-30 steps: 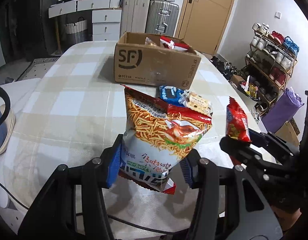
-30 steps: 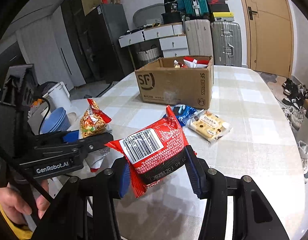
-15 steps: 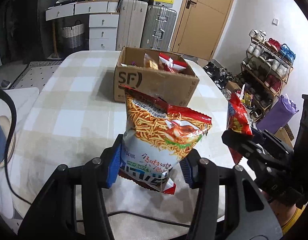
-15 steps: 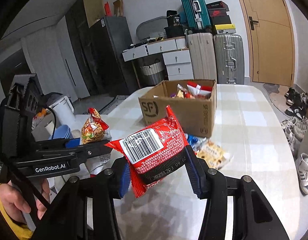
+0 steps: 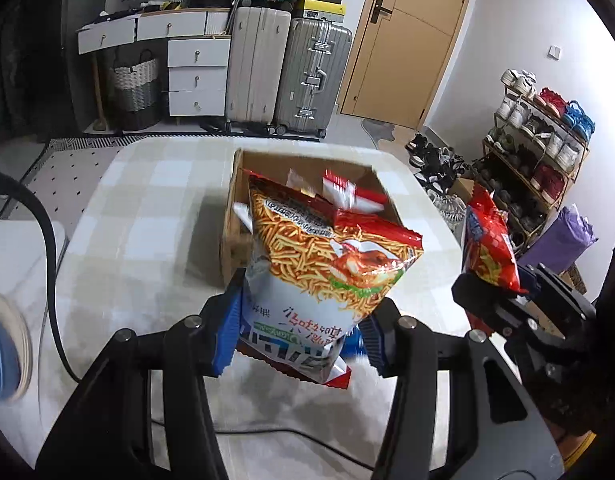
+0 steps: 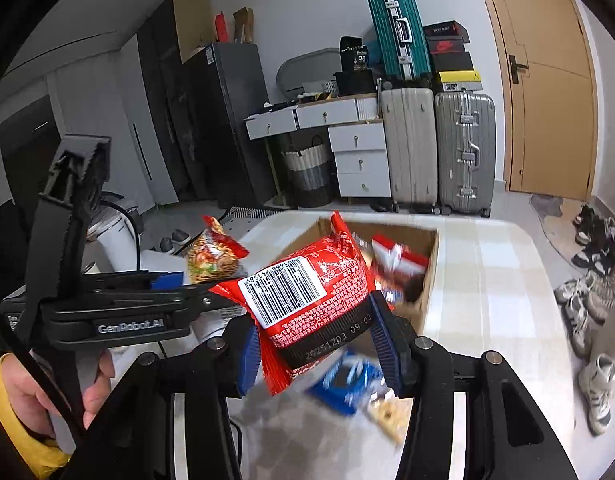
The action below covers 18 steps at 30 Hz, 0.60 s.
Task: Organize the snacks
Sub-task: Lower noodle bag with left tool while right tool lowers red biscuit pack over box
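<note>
Left gripper [image 5: 301, 330] is clamped on the big noodle-snack bag [image 5: 327, 268], held up off the bench [image 5: 139, 216] right in front of the open cardboard box [image 5: 233, 216]. Right gripper [image 6: 317, 344] is clenched on a smaller red packet [image 6: 307, 300], also in the air and just short of the box's near edge. So this looks like the carry-to-box step with both hands loaded. Next move, I'd guess: get each bag over the opening, then release. A blue packet [image 6: 345, 384] and a biscuit pack [image 6: 387, 414] are lying loose on the bench.
</note>
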Each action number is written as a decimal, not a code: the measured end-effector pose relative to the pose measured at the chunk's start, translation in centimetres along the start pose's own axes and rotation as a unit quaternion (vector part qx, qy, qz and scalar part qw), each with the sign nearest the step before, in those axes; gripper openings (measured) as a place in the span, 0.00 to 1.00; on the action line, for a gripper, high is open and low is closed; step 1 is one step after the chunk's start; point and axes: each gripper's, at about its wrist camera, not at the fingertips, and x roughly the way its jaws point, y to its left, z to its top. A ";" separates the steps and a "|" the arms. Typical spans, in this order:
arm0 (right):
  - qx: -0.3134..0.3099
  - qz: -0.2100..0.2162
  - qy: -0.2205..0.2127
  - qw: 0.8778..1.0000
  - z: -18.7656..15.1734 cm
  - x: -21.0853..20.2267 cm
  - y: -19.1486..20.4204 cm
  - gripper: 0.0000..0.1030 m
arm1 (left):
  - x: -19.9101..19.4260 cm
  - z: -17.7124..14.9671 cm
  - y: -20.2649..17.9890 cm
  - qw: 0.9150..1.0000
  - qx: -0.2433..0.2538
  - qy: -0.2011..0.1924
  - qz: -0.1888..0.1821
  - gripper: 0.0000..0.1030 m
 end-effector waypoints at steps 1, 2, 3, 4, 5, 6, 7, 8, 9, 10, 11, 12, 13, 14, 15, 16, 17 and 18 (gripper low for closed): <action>0.000 0.000 -0.001 1.000 0.7 0.5 -0.1 0.47 | 0.5 1.0 0.1 1.000 0.001 0.001 0.002 0.47; 0.000 -0.002 0.000 1.000 1.4 1.1 -0.4 0.47 | 0.9 1.7 0.2 1.000 0.002 0.001 0.004 0.47; 0.000 -0.004 0.001 1.000 2.0 1.7 -0.6 0.47 | 1.5 2.7 0.3 1.000 0.002 0.002 0.007 0.47; 0.000 -0.006 0.002 1.000 2.5 2.3 -0.8 0.47 | 2.2 3.5 0.3 1.000 0.002 0.003 0.006 0.47; 0.001 -0.007 0.003 1.000 3.0 2.8 -1.0 0.47 | 2.9 4.6 0.5 1.000 0.001 0.006 0.003 0.47; 0.002 -0.007 0.004 1.000 3.5 3.5 -1.3 0.47 | 3.6 5.4 0.5 1.000 0.000 0.007 0.004 0.47; 0.003 -0.009 0.004 1.000 4.0 4.0 -1.6 0.47 | 4.2 6.1 0.5 1.000 0.001 0.007 0.005 0.47; 0.003 -0.011 0.004 1.000 4.4 4.5 -1.8 0.47 | 5.0 6.9 0.6 1.000 0.002 0.009 0.006 0.47; 0.003 -0.012 0.005 1.000 4.8 5.1 -2.1 0.47 | 5.9 7.8 0.6 1.000 0.001 0.012 0.006 0.47; 0.003 -0.012 0.005 1.000 5.2 5.7 -2.3 0.47 | 6.6 8.5 0.9 1.000 -0.002 0.015 0.004 0.47; 0.004 -0.013 0.006 1.000 5.5 6.2 -2.6 0.47 | 7.5 8.9 1.1 1.000 -0.005 0.018 0.001 0.47; 0.005 -0.014 0.008 1.000 5.9 7.0 -2.9 0.47 | 8.3 9.4 1.3 1.000 -0.010 0.020 -0.004 0.47; 0.004 -0.015 0.009 1.000 6.2 7.6 -3.1 0.47 | 9.2 10.0 1.7 1.000 -0.017 0.024 -0.010 0.47; 0.003 -0.017 0.012 1.000 6.6 8.4 -3.4 0.47 | 10.0 10.5 2.0 0.999 -0.022 0.026 -0.014 0.47; 0.001 -0.022 0.014 1.000 6.9 9.1 -3.7 0.47 | 11.0 10.9 2.3 0.999 -0.026 0.031 -0.014 0.47; -0.001 -0.024 0.017 1.000 7.1 9.8 -3.9 0.47 | 11.9 11.3 2.5 0.999 -0.027 0.034 -0.013 0.47; -0.002 -0.024 0.020 1.000 7.2 10.4 -4.1 0.47 | 12.8 11.6 2.6 0.999 -0.026 0.038 -0.012 0.47; -0.005 -0.027 0.024 0.999 7.4 11.3 -4.3 0.47 | 13.7 11.8 2.7 0.999 -0.025 0.045 -0.007 0.47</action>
